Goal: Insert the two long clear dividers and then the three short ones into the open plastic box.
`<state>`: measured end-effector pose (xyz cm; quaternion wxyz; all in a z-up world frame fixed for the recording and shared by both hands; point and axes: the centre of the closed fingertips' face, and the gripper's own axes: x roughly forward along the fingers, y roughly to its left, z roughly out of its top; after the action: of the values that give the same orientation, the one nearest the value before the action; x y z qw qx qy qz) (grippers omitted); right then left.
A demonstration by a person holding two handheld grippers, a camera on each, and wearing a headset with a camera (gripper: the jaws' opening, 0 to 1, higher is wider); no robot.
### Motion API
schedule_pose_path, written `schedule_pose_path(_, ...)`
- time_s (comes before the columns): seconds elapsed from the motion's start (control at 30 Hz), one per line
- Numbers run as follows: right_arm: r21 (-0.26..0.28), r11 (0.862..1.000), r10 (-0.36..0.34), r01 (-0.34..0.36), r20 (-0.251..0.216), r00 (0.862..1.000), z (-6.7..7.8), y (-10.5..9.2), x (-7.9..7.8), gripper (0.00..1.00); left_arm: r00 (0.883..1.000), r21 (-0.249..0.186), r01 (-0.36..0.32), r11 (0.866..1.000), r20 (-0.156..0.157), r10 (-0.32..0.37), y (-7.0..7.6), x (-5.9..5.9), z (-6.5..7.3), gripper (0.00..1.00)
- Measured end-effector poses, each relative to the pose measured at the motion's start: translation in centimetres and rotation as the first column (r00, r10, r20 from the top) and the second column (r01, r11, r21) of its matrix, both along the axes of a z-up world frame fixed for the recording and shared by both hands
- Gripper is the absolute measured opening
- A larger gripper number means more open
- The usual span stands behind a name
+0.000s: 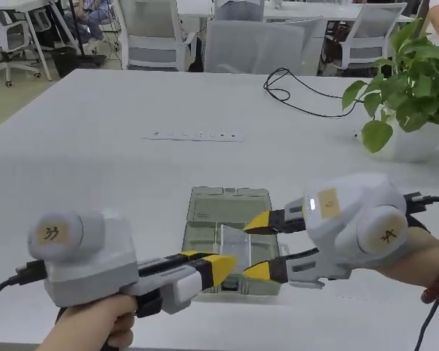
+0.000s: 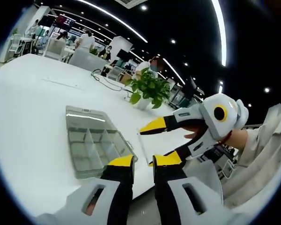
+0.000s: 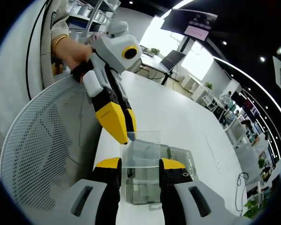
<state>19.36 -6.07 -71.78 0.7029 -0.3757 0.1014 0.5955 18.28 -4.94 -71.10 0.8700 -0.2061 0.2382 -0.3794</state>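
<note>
The white table (image 1: pixel 95 146) carries the open clear plastic box (image 1: pixel 230 199). Over the box, the right claw (image 1: pixel 246 251) stands wide apart, spanning a clear flat divider (image 3: pixel 140 150) edge to edge and seemingly clamped on it. The left claw (image 1: pixel 223 265), nearly together, meets the divider's corner above the box; I cannot tell whether it pinches. Best to keep the divider upright, line it up with the box's slots, then press evenly. The tan stickers (image 1: pixel 55 234) on the 2 grippers carry handwriting too blurred to read.

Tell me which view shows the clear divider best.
The right gripper view: the clear divider stands broad-on between the jaws of the right gripper, over the plastic box. The left gripper view shows its thin edge; the head view, a faint pane.
</note>
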Motion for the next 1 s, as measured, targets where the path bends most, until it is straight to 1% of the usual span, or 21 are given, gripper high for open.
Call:
schedule_pose_path(0.07,0.002,1.0,0.008,-0.008,0.011,1.0,0.2,0.2,-0.2,0.32,1.0,-0.019,-0.002,1.0,-0.004,0.002,-0.1,-0.1,0.1,0.08)
schedule_pose_path(0.13,0.006,1.0,0.01,-0.01,0.013,1.0,0.3,0.3,-0.3,0.32,1.0,-0.02,0.001,1.0,-0.002,-0.001,-0.2,-0.2,0.2,0.03)
schedule_pose_path(0.17,0.01,1.0,0.009,-0.009,0.018,1.0,0.4,0.4,-0.3,0.32,1.0,-0.022,0.001,1.0,-0.003,-0.001,-0.2,-0.3,0.2,0.03)
schedule_pose_path(0.23,0.012,1.0,0.006,-0.006,0.021,1.0,0.5,0.4,-0.3,0.32,1.0,-0.031,0.002,1.0,-0.011,-0.003,-0.3,-0.4,0.2,0.0)
schedule_pose_path(0.3,0.01,1.0,0.006,-0.007,0.031,1.0,0.6,0.5,-0.3,0.32,1.0,-0.045,0.0,0.999,-0.019,-0.001,-0.3,-0.5,0.3,0.0)
schedule_pose_path(0.4,0.006,1.0,0.006,-0.006,0.038,0.999,0.5,0.5,-0.4,0.32,1.0,-0.036,-0.007,0.999,-0.028,0.006,-0.2,-0.6,0.1,0.0)
schedule_pose_path(0.43,0.007,1.0,0.004,-0.004,0.038,0.999,0.6,0.5,-0.4,0.32,0.999,-0.038,-0.012,0.999,-0.039,0.011,-0.2,-0.6,0.1,0.0)
schedule_pose_path(0.5,0.01,1.0,0.0,0.0,0.043,0.999,0.6,0.5,-0.4,0.32,0.999,-0.048,-0.021,0.999,-0.051,0.018,-0.1,-0.6,0.1,0.0)
schedule_pose_path(0.57,0.014,1.0,-0.005,0.004,0.05,0.999,0.7,0.6,-0.5,0.32,0.998,-0.047,-0.03,0.998,-0.053,0.028,0.0,-0.6,0.2,0.0)
schedule_pose_path(0.6,0.014,1.0,0.0,-0.001,0.068,0.998,0.7,0.6,-0.4,0.32,0.998,-0.042,-0.038,0.998,-0.053,0.036,0.0,-0.6,0.2,0.0)
schedule_pose_path(0.67,0.004,1.0,0.003,-0.003,0.075,0.997,0.6,0.7,-0.5,0.32,0.998,-0.025,-0.039,0.999,-0.05,0.038,0.0,-0.6,0.1,0.0)
schedule_pose_path(0.73,0.003,1.0,0.002,-0.003,0.09,0.996,0.7,0.8,-0.4,0.33,0.998,-0.016,-0.044,0.999,-0.046,0.044,0.1,-0.6,0.2,0.0)
schedule_pose_path(0.8,0.011,1.0,-0.005,0.004,0.091,0.996,0.9,0.8,-0.4,0.33,0.998,-0.015,-0.051,0.999,-0.048,0.05,0.2,-0.6,0.4,0.0)
schedule_pose_path(0.83,0.018,1.0,-0.008,0.006,0.098,0.995,1.0,0.9,-0.3,0.33,0.997,-0.02,-0.058,0.998,-0.053,0.057,0.4,-0.5,0.5,0.0)
schedule_pose_path(0.9,0.025,0.999,-0.028,0.026,0.096,0.995,1.2,1.0,-0.3,0.33,0.996,-0.022,-0.066,0.998,-0.06,0.065,0.5,-0.5,0.6,0.0)
schedule_pose_path(0.93,0.026,0.999,-0.025,0.023,0.098,0.995,1.2,1.1,-0.3,0.33,0.996,-0.022,-0.068,0.997,-0.061,0.067,0.5,-0.5,0.6,0.0)
schedule_pose_path(0.97,0.032,0.999,-0.028,0.024,0.101,0.994,1.3,1.2,-0.3,0.34,0.995,0.0,-0.081,0.997,-0.058,0.081,0.9,-0.3,0.5,0.0)
schedule_pose_path(1.0,0.04,0.999,-0.032,0.028,0.101,0.994,1.4,1.3,-0.2,0.33,0.996,0.017,-0.076,0.997,-0.048,0.076,0.9,-0.4,0.5,0.0)
